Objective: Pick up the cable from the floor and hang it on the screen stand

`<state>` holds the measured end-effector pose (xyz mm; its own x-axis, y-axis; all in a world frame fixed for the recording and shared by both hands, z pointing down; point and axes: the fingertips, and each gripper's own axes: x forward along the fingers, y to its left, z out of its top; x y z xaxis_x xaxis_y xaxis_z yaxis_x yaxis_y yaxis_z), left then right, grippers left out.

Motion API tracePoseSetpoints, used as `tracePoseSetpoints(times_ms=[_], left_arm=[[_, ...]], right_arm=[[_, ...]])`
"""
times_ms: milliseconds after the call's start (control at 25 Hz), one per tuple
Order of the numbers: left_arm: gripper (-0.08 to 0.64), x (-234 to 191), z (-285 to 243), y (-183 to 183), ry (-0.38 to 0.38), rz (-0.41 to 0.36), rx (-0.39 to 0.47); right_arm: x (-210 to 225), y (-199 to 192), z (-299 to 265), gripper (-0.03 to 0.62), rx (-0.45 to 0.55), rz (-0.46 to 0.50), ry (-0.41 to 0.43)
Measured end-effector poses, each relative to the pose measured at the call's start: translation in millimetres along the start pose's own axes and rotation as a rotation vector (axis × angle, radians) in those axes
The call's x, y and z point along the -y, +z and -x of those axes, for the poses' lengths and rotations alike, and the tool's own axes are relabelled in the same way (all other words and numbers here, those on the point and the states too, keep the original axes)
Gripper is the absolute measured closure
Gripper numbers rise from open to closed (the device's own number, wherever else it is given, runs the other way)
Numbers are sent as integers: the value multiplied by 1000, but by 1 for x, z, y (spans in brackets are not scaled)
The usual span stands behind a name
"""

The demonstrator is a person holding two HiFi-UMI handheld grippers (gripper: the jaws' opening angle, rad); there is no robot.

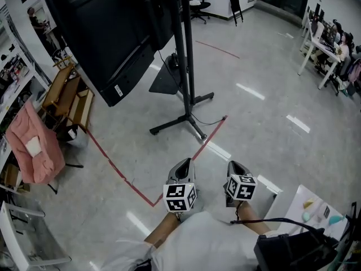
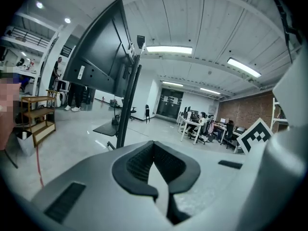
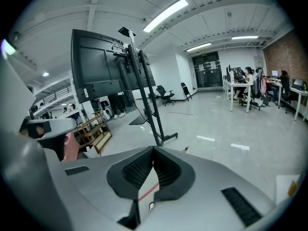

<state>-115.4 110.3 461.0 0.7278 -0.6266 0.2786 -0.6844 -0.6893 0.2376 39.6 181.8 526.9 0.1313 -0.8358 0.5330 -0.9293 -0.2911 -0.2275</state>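
The screen [image 1: 107, 33] runs off the head view's top edge and covers the upper reach of the stand [image 1: 185, 49] behind it. A thin dark cable [image 1: 210, 122] by the stand's foot is too fine to follow across the floor. People [image 3: 249, 76] at distant desks [image 3: 240, 96] are too small to make out. A black bag [image 1: 293, 253] is cut by the bottom edge.

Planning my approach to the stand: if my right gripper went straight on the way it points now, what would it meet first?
Most likely the screen stand, at its lower pole just above the base. Nothing shows in between, though depth is unclear.
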Motion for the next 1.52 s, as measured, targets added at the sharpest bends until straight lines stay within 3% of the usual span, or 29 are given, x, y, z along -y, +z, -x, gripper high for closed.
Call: tracePoseSetpoints(times_ms=[200, 440, 920, 1240, 1520], left_arm=[[557, -19, -54, 42, -5, -24, 42], [557, -53, -105, 60, 16, -4, 32], [557, -119, -198, 82, 29, 44, 5], [557, -128, -236, 80, 7, 46, -40], [557, -133, -265, 80, 51, 52, -73]], right_arm=[[-3, 53, -48, 574, 21, 59, 21], [-15, 86, -108, 574, -3, 72, 57], [-38, 129, -216, 575, -66, 110, 106], [-25, 134, -245, 575, -113, 104, 81], [-9, 150, -278, 574, -143, 103, 116]])
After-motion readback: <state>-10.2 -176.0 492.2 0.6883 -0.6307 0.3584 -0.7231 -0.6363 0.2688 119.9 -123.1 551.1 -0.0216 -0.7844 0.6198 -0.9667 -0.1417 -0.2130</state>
